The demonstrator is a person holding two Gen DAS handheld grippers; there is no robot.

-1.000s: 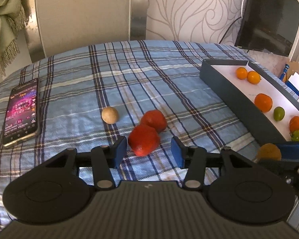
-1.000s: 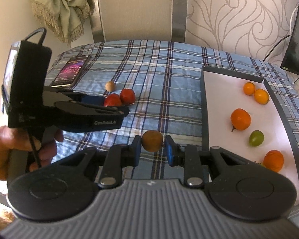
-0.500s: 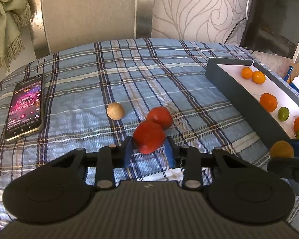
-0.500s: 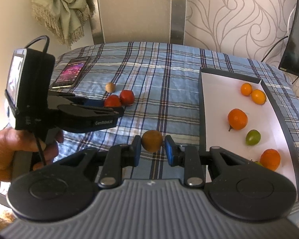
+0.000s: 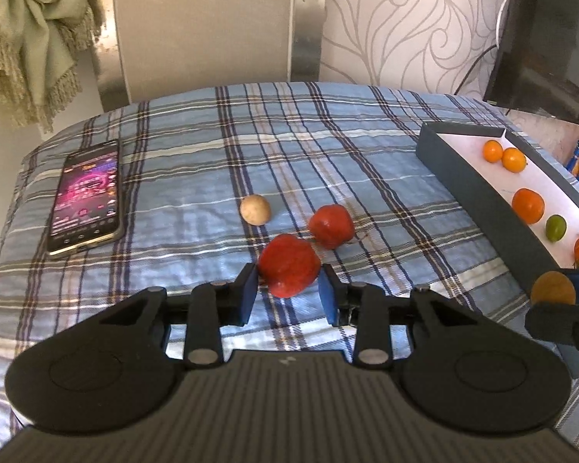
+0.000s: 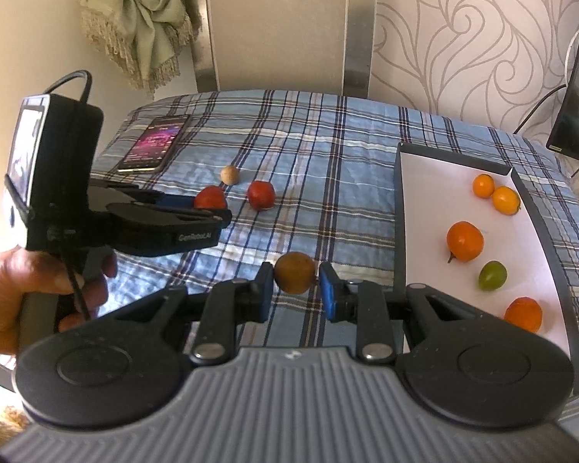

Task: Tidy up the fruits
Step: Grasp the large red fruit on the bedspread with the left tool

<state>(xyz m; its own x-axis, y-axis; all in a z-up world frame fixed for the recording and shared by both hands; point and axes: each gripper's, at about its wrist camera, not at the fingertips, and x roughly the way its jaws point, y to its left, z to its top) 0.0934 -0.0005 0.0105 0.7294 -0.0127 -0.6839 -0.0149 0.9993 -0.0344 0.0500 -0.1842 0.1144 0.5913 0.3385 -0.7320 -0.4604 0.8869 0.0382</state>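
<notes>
My left gripper (image 5: 288, 289) is shut on a red fruit (image 5: 289, 264), its blue pads pressing both sides just above the plaid cloth. A second red fruit (image 5: 331, 225) and a small tan round fruit (image 5: 255, 209) lie on the cloth just beyond. My right gripper (image 6: 295, 289) is shut on a brown round fruit (image 6: 294, 272), held beside the left wall of the dark tray (image 6: 399, 208). The tray's white floor holds several orange fruits and a green one (image 6: 492, 275). In the right wrist view the left gripper (image 6: 197, 208) shows from the side with the red fruit (image 6: 210, 197) in it.
A phone (image 5: 85, 195) with a lit screen lies on the cloth at the left. A chair back (image 5: 212, 27) stands behind the table, a fringed cloth (image 5: 31, 31) hangs at the far left, and a dark screen (image 5: 544, 42) is at the far right. A hand (image 6: 27, 293) holds the left gripper's handle.
The left gripper's jaws have closed onto the near red fruit, which sat loose between them a second ago. The right gripper still holds the brown fruit in about the same place.
</notes>
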